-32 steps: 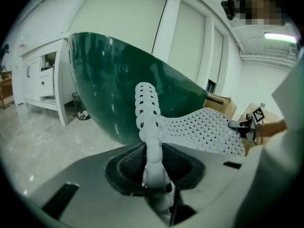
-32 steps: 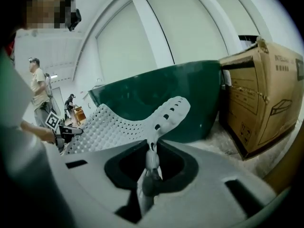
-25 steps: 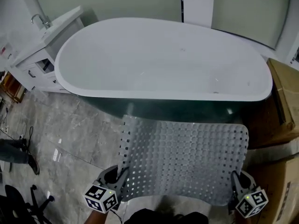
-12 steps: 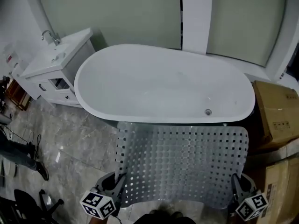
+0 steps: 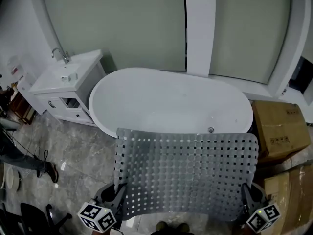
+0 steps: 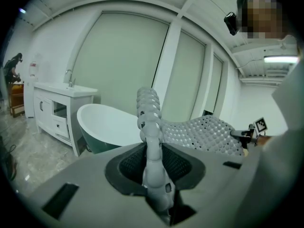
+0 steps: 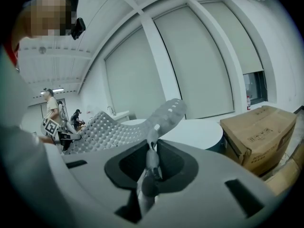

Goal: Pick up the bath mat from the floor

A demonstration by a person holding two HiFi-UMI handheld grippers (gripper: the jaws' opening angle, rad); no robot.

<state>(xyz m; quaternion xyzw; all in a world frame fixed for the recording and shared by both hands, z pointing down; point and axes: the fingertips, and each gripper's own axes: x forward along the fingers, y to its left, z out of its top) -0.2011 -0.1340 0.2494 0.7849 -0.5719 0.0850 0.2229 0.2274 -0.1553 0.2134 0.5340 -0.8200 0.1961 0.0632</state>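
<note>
The left gripper (image 5: pixel 117 194) is clamped on the near left corner of the bath mat (image 5: pixel 186 173). In the left gripper view its jaws (image 6: pixel 154 175) pinch a knobbly, folded edge of the mat (image 6: pixel 204 132), which rises straight up from between them. The right gripper (image 5: pixel 248 199) grips the near right corner. In the right gripper view its jaws (image 7: pixel 149 167) stand almost together on a thin perforated flap of the mat (image 7: pixel 109 129). The grey mat, full of holes, is off the floor and spread wide between the two grippers. Its near edge bows between them, and in the head view its far edge overlaps the near rim of the bathtub (image 5: pixel 161 99). The white oval tub lies crosswise just beyond the mat. To the left, a white vanity (image 5: pixel 63 82) with a faucet (image 5: pixel 59 54) stands close to the tub's end. To the right, cardboard boxes (image 5: pixel 276 131) crowd against the tub's other end and the mat's right side. The open room is on the left, over the grey marbled floor (image 5: pixel 73 148), where a person's leg (image 5: pixel 24 163) reaches in from the edge. Behind the tub are tall pale green window panels (image 5: pixel 112 23) divided by a white pillar (image 5: pixel 199 28).
</note>
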